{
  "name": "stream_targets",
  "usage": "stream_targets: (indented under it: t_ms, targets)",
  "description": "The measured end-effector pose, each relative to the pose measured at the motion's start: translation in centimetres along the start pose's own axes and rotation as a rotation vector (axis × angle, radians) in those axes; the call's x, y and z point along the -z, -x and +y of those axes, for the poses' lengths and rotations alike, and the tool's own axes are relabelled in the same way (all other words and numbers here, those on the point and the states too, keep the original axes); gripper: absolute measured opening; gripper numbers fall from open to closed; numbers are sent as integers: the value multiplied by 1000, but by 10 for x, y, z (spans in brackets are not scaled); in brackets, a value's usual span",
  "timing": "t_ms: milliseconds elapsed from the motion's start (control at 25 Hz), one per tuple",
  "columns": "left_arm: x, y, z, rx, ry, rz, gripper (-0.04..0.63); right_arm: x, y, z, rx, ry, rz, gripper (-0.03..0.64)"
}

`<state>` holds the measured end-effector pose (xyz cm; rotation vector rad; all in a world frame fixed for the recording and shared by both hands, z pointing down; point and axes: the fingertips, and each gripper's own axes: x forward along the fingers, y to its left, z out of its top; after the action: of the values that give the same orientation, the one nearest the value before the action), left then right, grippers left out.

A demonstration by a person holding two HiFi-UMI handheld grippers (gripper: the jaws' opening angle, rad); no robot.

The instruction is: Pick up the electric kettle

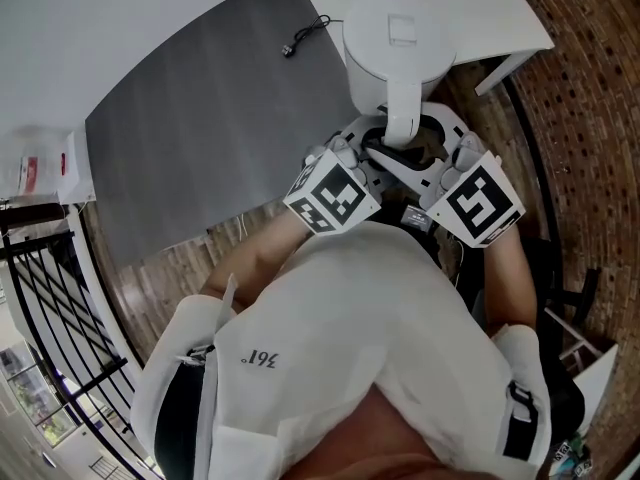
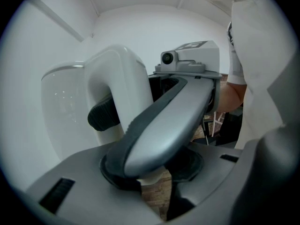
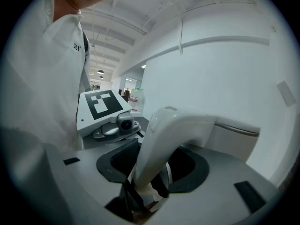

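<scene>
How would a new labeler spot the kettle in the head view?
Find the big dark grey surface. Off its upper right corner, by the white table, is the electric kettle: a round white body with an arched handle, unlike the thin black cord beside it.

shirt [image 1: 380, 298]: white, loose | print [image 1: 262, 358]: black "361°" on chest | straps [image 1: 520, 423]: black, at shoulders

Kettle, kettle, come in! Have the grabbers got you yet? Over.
Right gripper clamped on kettle handle. Left gripper crowding the same handle, grip unclear. Kettle upright by white table. In the way: only the grippers' own fingers crossing.
</scene>
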<state>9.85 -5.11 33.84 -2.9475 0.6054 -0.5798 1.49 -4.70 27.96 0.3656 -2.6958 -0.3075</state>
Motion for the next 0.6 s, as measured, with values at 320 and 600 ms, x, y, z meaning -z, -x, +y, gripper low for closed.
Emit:
stream_targets:
  t_ms: [320, 600]
  targets:
    - [10, 21, 5, 44, -24, -18, 118, -7, -22, 6, 46, -18, 22, 175]
    - [8, 4, 12, 36, -33, -16, 120, 2, -16, -8, 45, -9, 13, 175]
